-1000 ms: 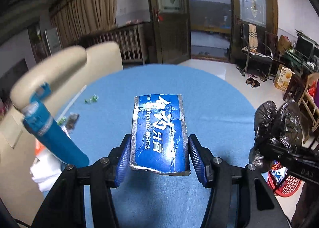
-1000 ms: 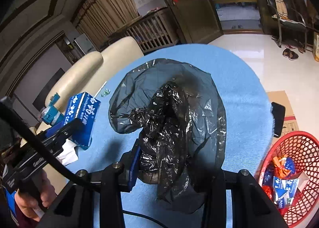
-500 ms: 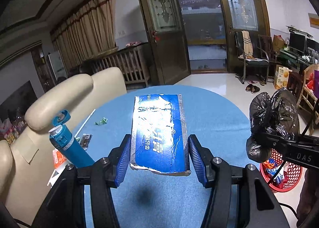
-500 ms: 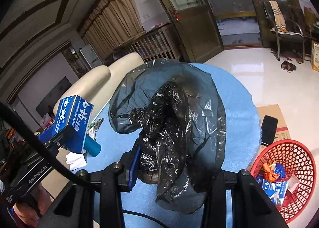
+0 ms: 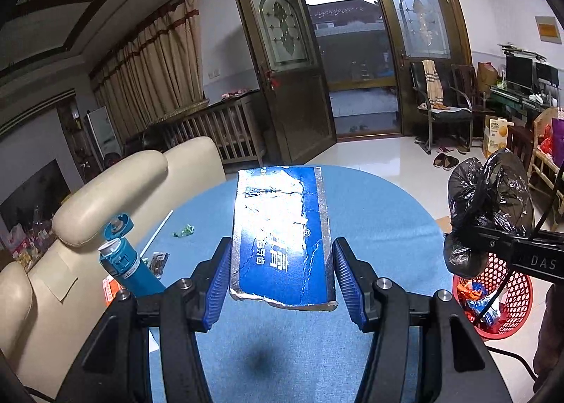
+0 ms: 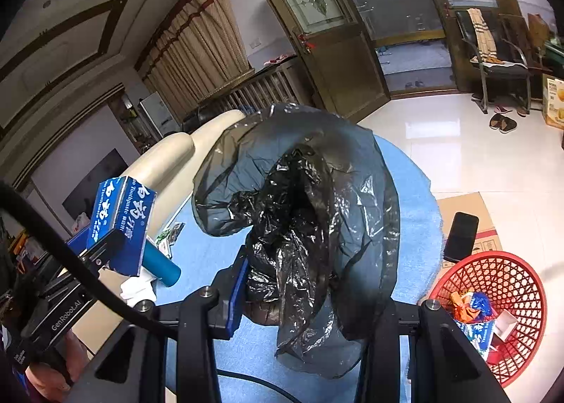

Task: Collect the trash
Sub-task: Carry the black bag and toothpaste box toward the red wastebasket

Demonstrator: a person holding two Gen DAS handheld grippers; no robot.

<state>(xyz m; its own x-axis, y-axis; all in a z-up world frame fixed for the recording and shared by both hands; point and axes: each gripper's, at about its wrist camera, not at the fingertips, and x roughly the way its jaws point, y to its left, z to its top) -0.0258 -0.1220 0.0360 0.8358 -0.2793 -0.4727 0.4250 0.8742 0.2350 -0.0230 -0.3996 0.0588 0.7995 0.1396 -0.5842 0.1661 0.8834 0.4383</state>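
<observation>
My left gripper (image 5: 282, 274) is shut on a blue toothpaste box (image 5: 282, 237) with silver edges, held above the round blue table (image 5: 384, 226). The same box (image 6: 121, 223) shows at the left of the right wrist view, clamped by the left gripper's black fingers. My right gripper (image 6: 306, 300) is shut on a crumpled black plastic bag (image 6: 303, 223) that billows up and hides its right finger. That bag (image 5: 490, 212) hangs at the right of the left wrist view. A red mesh basket (image 6: 511, 283) with wrappers stands on the floor at the right.
A teal bottle (image 5: 125, 262) with its cap flipped open stands at the table's left edge. Near it lie a green wrapper (image 5: 184, 231), a dark packet (image 5: 158, 260) and a straw. Cream chairs (image 5: 105, 198) line the left side. A cardboard sheet with a phone (image 6: 461, 235) lies by the basket.
Both grippers have risen and tilted up, each keeping its load. More of the room and door shows now, and the table sits lower in both views.
</observation>
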